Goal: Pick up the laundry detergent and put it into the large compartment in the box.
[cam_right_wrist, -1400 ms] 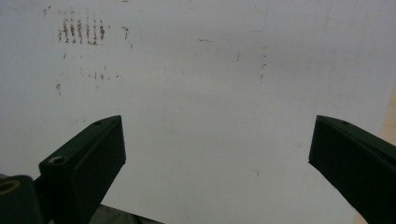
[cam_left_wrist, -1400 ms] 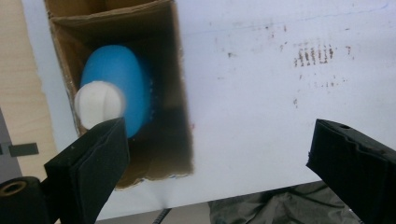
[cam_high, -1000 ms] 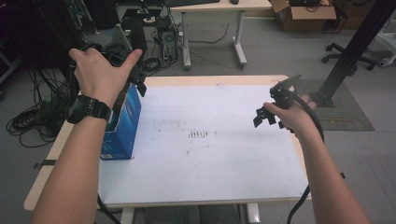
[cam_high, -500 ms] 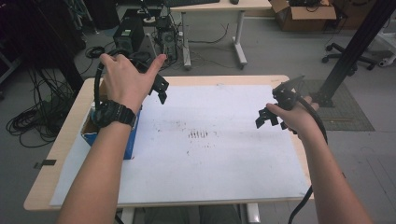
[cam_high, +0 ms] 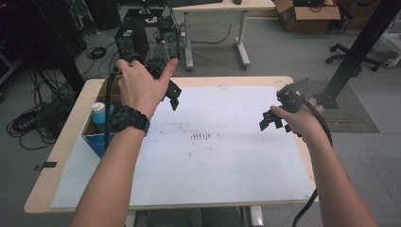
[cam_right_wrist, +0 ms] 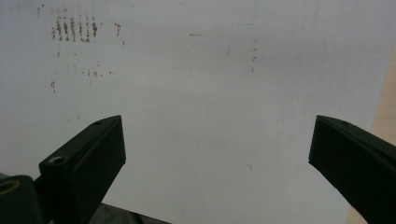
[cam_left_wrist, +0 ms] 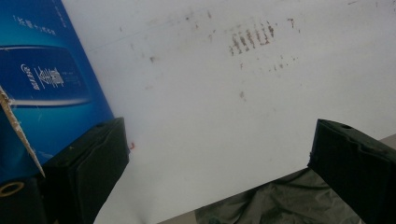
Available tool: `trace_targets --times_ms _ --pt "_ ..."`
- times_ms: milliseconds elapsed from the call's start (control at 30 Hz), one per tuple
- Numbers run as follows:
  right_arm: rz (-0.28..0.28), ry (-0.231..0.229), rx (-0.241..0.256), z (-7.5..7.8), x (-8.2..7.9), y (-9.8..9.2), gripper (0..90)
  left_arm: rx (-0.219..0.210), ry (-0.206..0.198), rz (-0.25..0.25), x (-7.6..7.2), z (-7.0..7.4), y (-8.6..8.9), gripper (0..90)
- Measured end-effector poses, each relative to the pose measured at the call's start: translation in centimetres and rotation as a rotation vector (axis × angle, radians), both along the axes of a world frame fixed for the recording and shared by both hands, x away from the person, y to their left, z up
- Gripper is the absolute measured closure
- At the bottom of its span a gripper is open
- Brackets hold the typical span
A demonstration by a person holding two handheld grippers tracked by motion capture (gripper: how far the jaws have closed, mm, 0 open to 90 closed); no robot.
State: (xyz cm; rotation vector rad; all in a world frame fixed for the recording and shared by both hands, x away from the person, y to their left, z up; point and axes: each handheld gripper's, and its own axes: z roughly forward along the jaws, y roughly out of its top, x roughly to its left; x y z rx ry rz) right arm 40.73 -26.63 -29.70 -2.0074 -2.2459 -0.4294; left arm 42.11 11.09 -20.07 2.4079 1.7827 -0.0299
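Desk under a white sheet with brown smudge marks, blue box standing at its left edge with a white-capped bottle upright inside. Left hand-held gripper is raised above the sheet just right of the box, jaws spread wide and holding nothing; in the left gripper view the box's blue side sits right behind its left jaw. Right hand-held gripper hovers over the sheet's right side, well apart from the box, jaws also spread and empty.
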Motion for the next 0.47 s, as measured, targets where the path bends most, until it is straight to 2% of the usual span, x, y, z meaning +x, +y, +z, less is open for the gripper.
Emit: trace_targets --times_ms 467 --pt "-0.002 -0.003 0.001 -0.04 -0.06 -0.15 3.7 0.001 0.004 -0.002 0.11 -0.31 -0.28 5.0"
